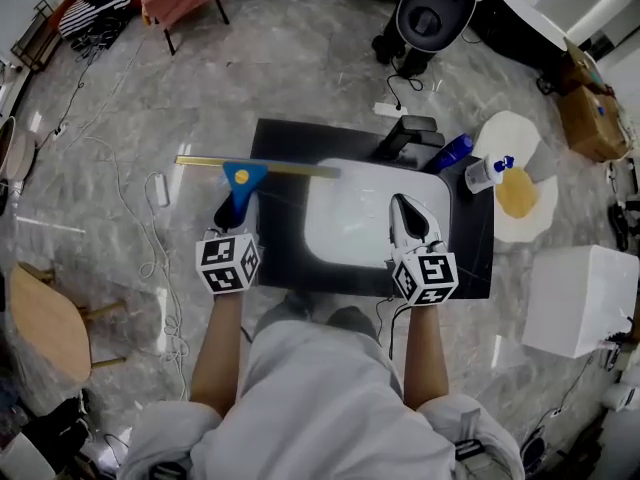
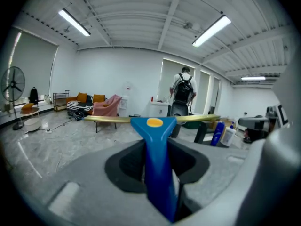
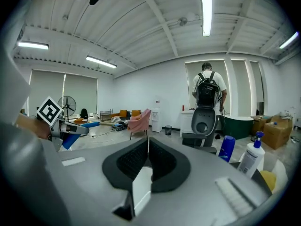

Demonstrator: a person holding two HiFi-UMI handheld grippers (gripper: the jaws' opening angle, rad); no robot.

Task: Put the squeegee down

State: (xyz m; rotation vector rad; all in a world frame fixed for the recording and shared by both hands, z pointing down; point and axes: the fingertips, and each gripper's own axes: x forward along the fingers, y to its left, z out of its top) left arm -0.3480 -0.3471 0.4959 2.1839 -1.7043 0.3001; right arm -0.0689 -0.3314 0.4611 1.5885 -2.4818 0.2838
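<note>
Left hand-held gripper is clamped on the blue squeegee over the counter's 9 o'clock edge, with the handle's lower end buried in the jaws. Right hand-held gripper is pinched shut, empty.

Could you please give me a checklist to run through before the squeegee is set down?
1. Squeegee gripped by left claw: ok, the jaws clamp its blue handle.
2. Right claw free: ok, shut on nothing.
3. Bare table beside the white panel: ok, there is a dark strip at its left.
4. Blue bottle and spray bottle away from the blade: ok, both stand at the far right corner.
5. Blade's gap above the table: cannot tell.
</note>
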